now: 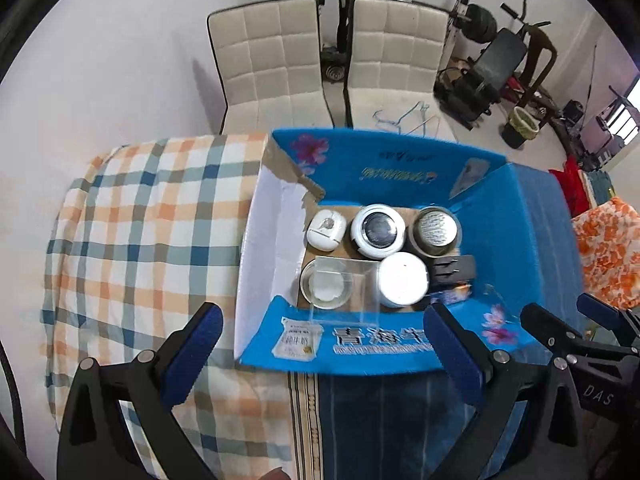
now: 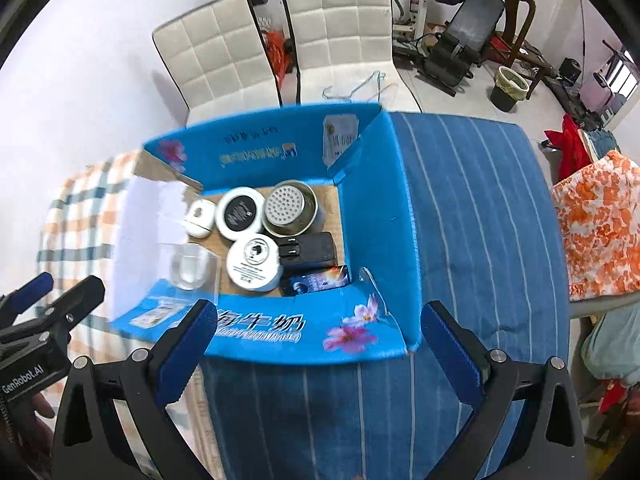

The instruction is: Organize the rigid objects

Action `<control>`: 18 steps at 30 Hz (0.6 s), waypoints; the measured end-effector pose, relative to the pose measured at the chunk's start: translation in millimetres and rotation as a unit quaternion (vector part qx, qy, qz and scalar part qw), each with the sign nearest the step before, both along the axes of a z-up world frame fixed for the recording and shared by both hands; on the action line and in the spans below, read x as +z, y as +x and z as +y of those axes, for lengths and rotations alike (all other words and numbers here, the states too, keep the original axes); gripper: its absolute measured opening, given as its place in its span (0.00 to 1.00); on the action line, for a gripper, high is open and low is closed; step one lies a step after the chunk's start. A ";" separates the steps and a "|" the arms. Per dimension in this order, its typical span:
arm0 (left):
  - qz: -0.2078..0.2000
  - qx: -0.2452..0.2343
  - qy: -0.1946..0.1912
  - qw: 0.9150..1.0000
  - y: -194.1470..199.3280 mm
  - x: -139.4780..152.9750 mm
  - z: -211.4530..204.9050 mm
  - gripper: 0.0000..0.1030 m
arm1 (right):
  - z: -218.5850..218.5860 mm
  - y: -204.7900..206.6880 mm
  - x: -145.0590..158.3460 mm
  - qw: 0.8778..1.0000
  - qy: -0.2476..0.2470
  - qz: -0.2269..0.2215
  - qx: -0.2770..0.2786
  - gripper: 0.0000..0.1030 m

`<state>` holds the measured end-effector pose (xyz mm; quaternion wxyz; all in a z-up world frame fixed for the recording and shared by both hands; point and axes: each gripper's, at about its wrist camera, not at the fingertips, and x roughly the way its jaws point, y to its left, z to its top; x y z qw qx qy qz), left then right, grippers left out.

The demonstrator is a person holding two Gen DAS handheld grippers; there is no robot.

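The rigid objects sit packed together on the floor of an open blue cardboard box (image 2: 376, 208), which rests on a worktop covered by a blue striped cloth (image 2: 480, 200) and a plaid cloth (image 1: 152, 220). Both tools hover on the near side of the box, above its front flap: the left tool (image 1: 324, 348) and the right tool (image 2: 320, 344) each have their jaws spread wide with nothing between them.

The clear glass cup (image 2: 191, 267) in the near left corner is likely the most fragile and slippery piece; a grip across its rim or around its wall would need modest force. The white round jar (image 2: 253, 264) and the white-rimmed tin with a dark lid (image 2: 240, 213) look stiff and fairly light, best pinched across their sides. The metal strainer cup (image 2: 290, 208) is rigid with a thin rim that offers an edge hold. The black power adapter (image 2: 310, 249) is blocky and should hold firmly across its flat faces. The small white oval case (image 2: 199, 218) is smooth and rounded, so it could squirt out of a pinch.

A dark printed item (image 2: 316, 280) lies partly under the front wall and cannot be identified. A transparent sheet or box near the cup in the left wrist view is hard to make out. The jars' contents and weight are unknown.
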<state>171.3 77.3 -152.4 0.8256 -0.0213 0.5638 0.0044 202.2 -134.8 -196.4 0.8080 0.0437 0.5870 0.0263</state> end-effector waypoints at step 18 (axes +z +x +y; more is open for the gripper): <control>-0.080 -0.021 -0.013 0.996 -89.2 144.3 -12.9 1.00 | -23.4 -113.2 168.3 0.996 0.019 -0.083 0.001 1.00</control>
